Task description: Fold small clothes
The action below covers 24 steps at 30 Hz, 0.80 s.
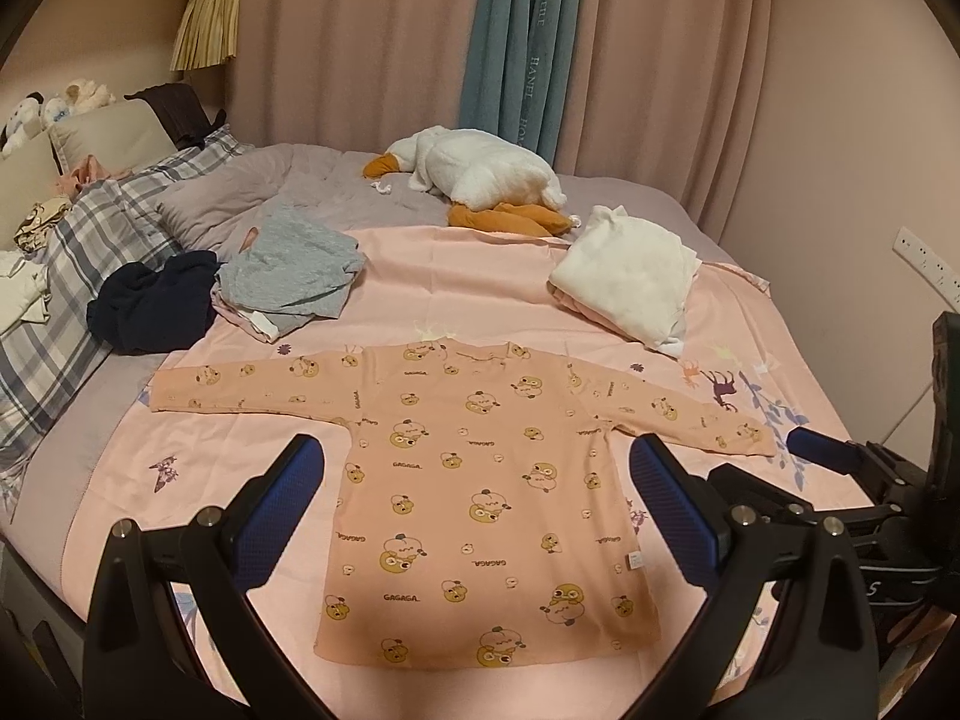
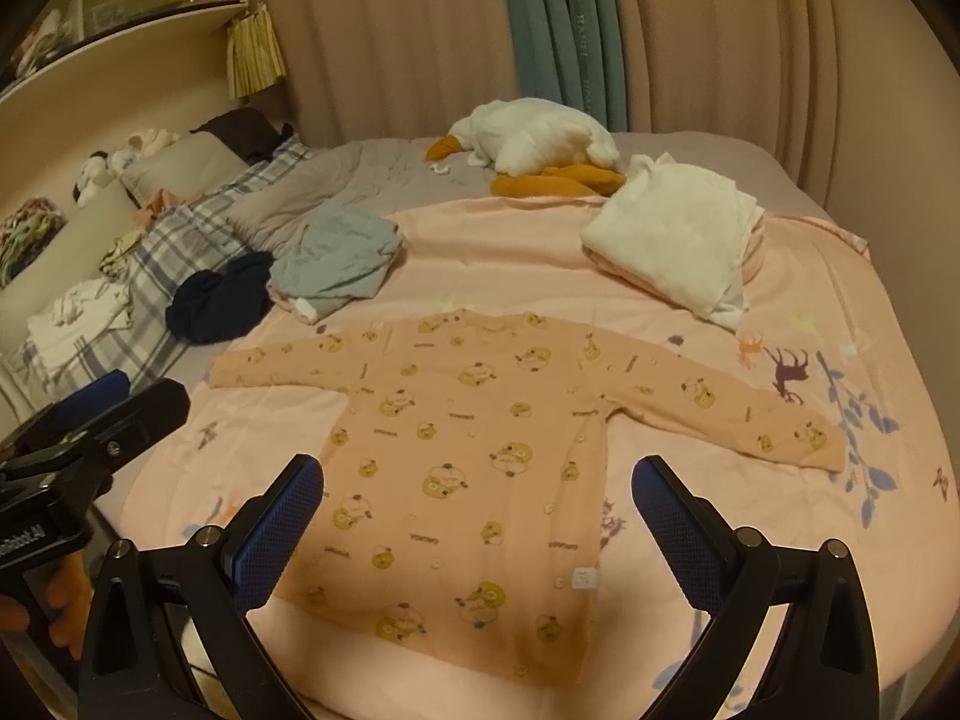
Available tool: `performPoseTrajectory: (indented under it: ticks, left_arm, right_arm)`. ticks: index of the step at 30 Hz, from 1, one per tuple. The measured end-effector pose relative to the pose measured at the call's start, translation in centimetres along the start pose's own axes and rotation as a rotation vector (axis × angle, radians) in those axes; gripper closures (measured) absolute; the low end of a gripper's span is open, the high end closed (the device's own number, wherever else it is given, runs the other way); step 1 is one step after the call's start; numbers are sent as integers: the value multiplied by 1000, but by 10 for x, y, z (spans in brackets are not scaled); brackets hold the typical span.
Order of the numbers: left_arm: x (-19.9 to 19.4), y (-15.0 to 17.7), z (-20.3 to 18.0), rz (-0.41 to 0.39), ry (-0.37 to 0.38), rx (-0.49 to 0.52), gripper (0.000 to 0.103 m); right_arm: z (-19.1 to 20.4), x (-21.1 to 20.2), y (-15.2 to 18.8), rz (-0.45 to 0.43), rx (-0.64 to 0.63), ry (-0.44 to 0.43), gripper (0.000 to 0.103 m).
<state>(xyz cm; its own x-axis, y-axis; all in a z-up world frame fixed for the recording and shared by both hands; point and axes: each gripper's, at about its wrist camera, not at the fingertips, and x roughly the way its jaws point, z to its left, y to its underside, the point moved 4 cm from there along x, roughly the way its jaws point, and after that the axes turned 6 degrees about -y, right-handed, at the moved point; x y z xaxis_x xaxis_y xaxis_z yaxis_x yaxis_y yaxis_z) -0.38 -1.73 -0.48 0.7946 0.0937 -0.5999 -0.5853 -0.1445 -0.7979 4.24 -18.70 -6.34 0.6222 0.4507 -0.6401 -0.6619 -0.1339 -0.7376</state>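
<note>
Peach shirt (image 1: 480,480) lies flat on the bed (image 1: 492,276), sleeves spread. Both my grippers, left (image 1: 477,501) and right (image 2: 477,516), hover with jaws wide, empty. I should pinch each sleeve cuff cleanly and fold inward.

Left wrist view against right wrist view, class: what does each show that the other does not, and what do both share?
Only the left wrist view shows a wall socket strip and the right gripper. Only the right wrist view shows the person's hand on the left gripper and glass-fronted shelves. Both show the duck-print shirt spread flat, unfolded, on the pink bedspread, and a plush goose.
</note>
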Motion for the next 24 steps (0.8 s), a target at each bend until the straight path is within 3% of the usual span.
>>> performPoseTrajectory:
  ticks: [15,24]
  left_arm:
    - [6,1,-2,9,-69,23,2]
    - [9,0,-6,6,-65,16,2]
  right_arm:
    - [-6,-2,1,-8,10,-7,0]
    - [-13,-4,3,-15,19,-11,0]
